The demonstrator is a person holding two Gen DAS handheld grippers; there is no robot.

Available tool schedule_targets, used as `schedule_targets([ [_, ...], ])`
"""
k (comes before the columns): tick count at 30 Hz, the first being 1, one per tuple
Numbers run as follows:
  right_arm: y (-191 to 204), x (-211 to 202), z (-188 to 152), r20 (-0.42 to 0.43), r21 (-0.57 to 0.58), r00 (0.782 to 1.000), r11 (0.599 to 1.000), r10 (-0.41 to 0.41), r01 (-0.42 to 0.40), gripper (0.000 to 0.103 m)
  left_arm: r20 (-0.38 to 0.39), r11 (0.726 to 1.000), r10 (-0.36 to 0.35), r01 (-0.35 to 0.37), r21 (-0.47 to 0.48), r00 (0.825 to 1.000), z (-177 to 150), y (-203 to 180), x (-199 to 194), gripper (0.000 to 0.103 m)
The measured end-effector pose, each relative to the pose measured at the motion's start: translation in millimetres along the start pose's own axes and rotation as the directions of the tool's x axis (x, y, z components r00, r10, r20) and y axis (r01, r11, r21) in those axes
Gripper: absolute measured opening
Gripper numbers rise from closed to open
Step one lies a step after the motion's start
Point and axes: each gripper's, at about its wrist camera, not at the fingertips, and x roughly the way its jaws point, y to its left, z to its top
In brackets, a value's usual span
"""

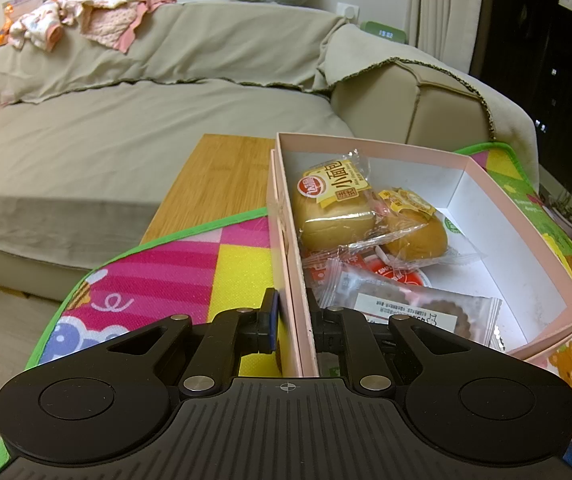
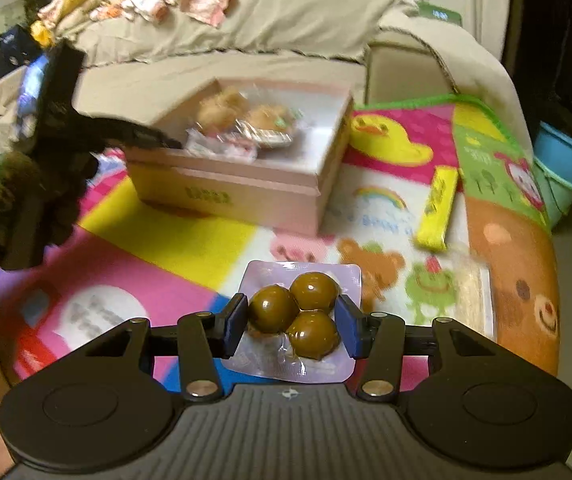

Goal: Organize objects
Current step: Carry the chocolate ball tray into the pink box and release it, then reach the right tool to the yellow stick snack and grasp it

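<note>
Egg pack (image 2: 298,320) in right claw (image 2: 294,326) | play mat (image 2: 173,240) | sofa (image 1: 125,128)

the pink box (image 1: 526,248) looks like matt cardboard, its snacks in clear, glossy plastic wrappers (image 1: 350,208). the mat (image 2: 189,232) is woven-textured, the tabletop (image 1: 221,176) smooth wood. three brown balls (image 2: 296,312) shine under glossy film.

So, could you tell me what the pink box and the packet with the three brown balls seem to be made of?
The pink box looks like matte cardboard: thin, stiff walls with a plain white inside. The packet looks like glossy, clear plastic film sealed over a pale purple backing, with highlights shining on the three brown balls; the backing's material is unclear.
</note>
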Motion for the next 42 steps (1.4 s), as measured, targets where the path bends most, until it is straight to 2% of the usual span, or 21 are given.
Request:
schedule_targets([
  [3,5.1,-14.3,19.7,0.055,-0.024,0.998,0.999,0.035,-0.034,0.047,-0.002,1.000,0.000,0.000,-0.001,1.000,0.0,0.0,0.6,0.014],
  [7,5.4,-27.6,64.2,0.155,-0.020,0.985,0.997,0.076,-0.073,0.047,-0.002,1.000,0.000,0.000,-0.004,1.000,-0.9,0.8,1.3,0.014],
  [11,-2.2,-19.4,115.8,0.264,0.022,0.959,0.993,0.104,-0.114,0.047,-0.004,1.000,-0.003,0.003,-0.003,1.000,-0.4,0.3,1.8,0.014],
  [14,-16.4,5.4,153.2,0.342,0.095,0.935,0.987,0.092,-0.131,0.049,-0.007,1.000,-0.001,0.001,0.001,1.000,0.0,-0.1,1.7,0.014],
  [16,-29.3,29.3,170.4,0.333,0.139,0.939,0.980,0.089,-0.142,0.050,-0.007,1.000,-0.002,0.002,0.002,1.000,-0.5,0.2,1.3,0.014],
  [18,-40.6,46.4,174.6,0.299,0.199,0.952,0.971,0.068,-0.132,0.050,-0.007,1.000,-0.003,0.003,0.000,1.000,-0.9,0.3,1.4,0.014],
  [22,-52.5,51.6,149.2,0.263,0.230,0.964,0.968,0.040,-0.103,0.052,-0.012,1.000,-0.003,0.003,-0.010,1.000,-0.6,0.2,4.7,0.014],
  [28,-55.6,37.6,84.5,0.200,0.167,0.975,0.984,-0.102,0.069,0.059,-0.014,1.000,-0.002,0.001,-0.011,1.000,-0.4,0.3,5.9,0.014],
  [32,-54.3,32.4,42.0,0.126,0.127,0.979,0.981,-0.159,0.143,0.059,-0.015,1.000,0.001,-0.001,-0.008,1.000,-0.7,-0.5,6.4,0.014],
  [38,-52.9,31.1,-1.2,0.059,0.076,0.962,0.962,-0.267,0.262,0.065,-0.017,1.000,0.001,-0.001,-0.007,1.000,-0.7,-0.4,6.3,0.014],
  [42,-61.1,31.0,-8.4,0.046,0.111,0.961,0.957,-0.273,0.267,0.065,-0.020,1.000,0.006,-0.006,-0.001,1.000,-2.1,-1.3,5.5,0.014],
])
